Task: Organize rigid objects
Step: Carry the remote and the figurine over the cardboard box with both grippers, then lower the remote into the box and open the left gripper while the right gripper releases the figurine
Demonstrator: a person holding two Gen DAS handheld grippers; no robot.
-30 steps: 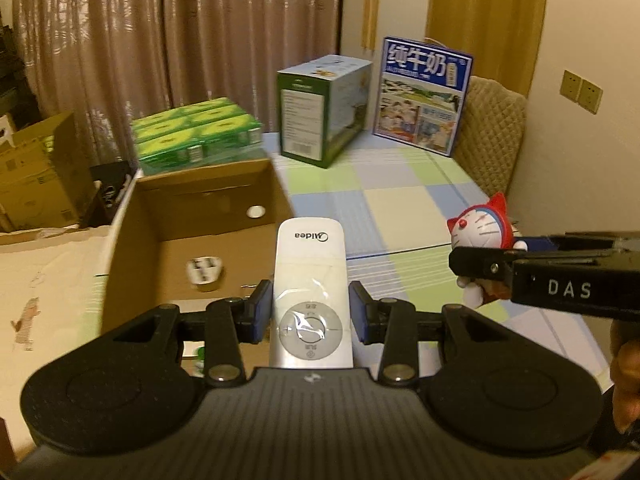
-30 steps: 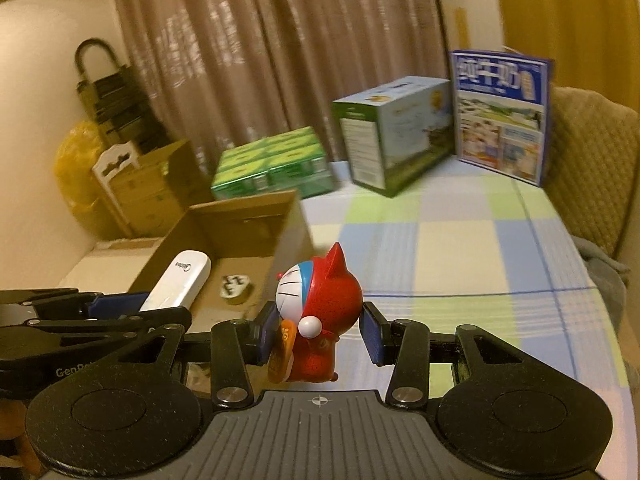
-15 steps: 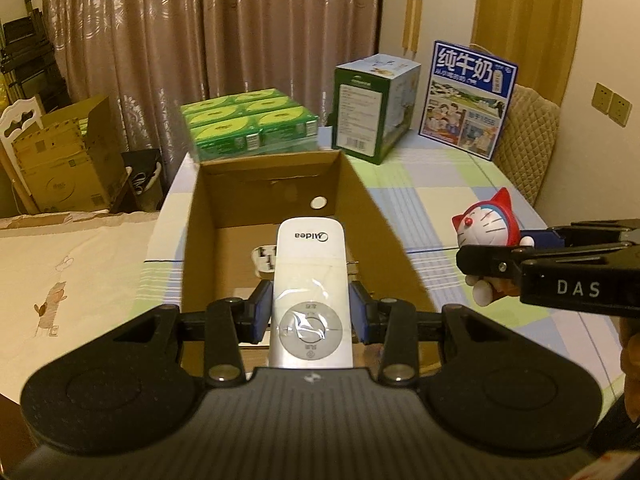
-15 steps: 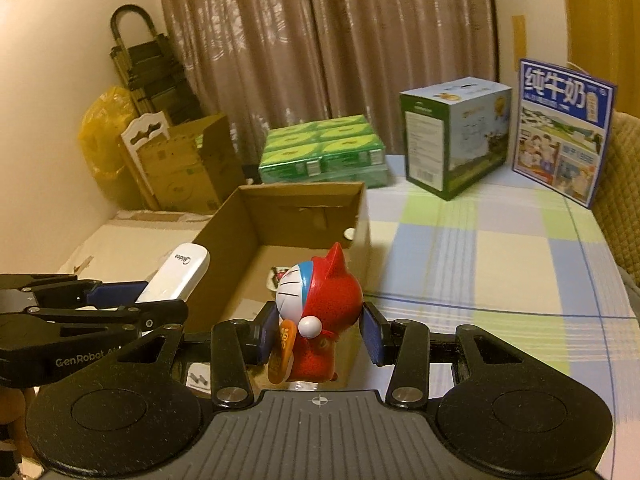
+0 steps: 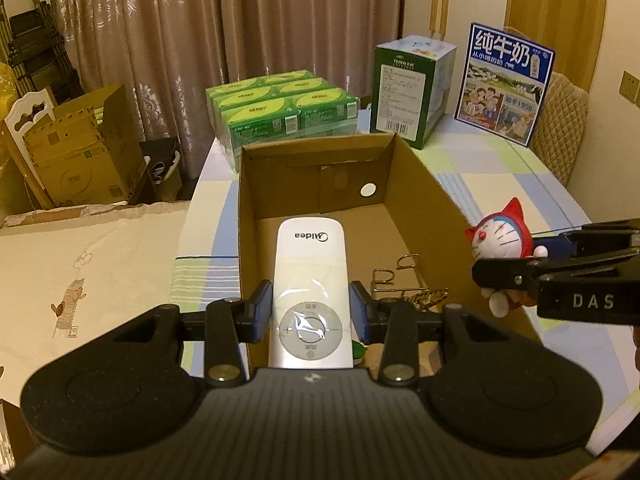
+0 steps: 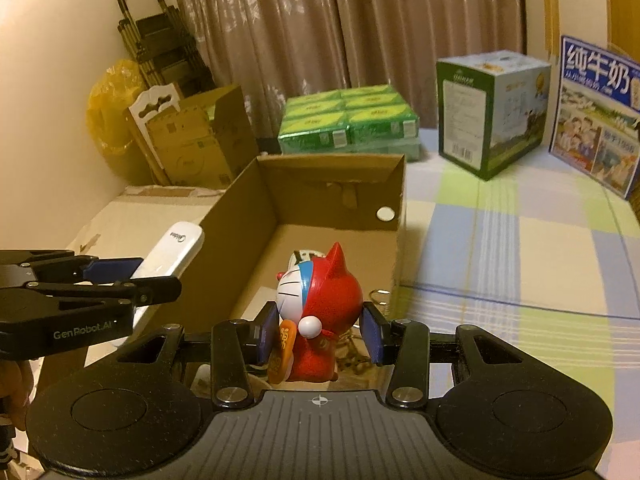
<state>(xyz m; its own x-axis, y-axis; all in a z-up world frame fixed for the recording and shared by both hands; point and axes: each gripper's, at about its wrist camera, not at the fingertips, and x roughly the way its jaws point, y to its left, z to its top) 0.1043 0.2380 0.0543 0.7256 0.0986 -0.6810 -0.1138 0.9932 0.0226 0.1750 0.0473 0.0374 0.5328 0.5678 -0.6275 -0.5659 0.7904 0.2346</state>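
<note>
My left gripper [image 5: 311,312] is shut on a white Midea remote control [image 5: 310,288] and holds it over the near end of an open cardboard box [image 5: 424,184]. My right gripper [image 6: 320,330] is shut on a red and blue Doraemon figurine [image 6: 320,308] above the same box [image 6: 240,216]. In the left wrist view the figurine [image 5: 502,240] and the right gripper [image 5: 516,272] hang over the box's right wall. In the right wrist view the remote [image 6: 170,256] and the left gripper [image 6: 132,276] are at the left. A white plug [image 6: 304,256] and metal hooks [image 5: 396,276] lie in the box.
The box stands on a checked tablecloth [image 6: 520,264]. Behind it are green drink packs [image 5: 280,108], a green carton [image 5: 412,84] and a blue milk box [image 5: 508,84]. A padded chair [image 5: 560,128] is at the right. More cardboard boxes [image 5: 80,148] stand on the floor at the left.
Both grippers have moved left and forward over the cardboard box, carrying the remote and the figurine. The box now fills the middle of both views.
</note>
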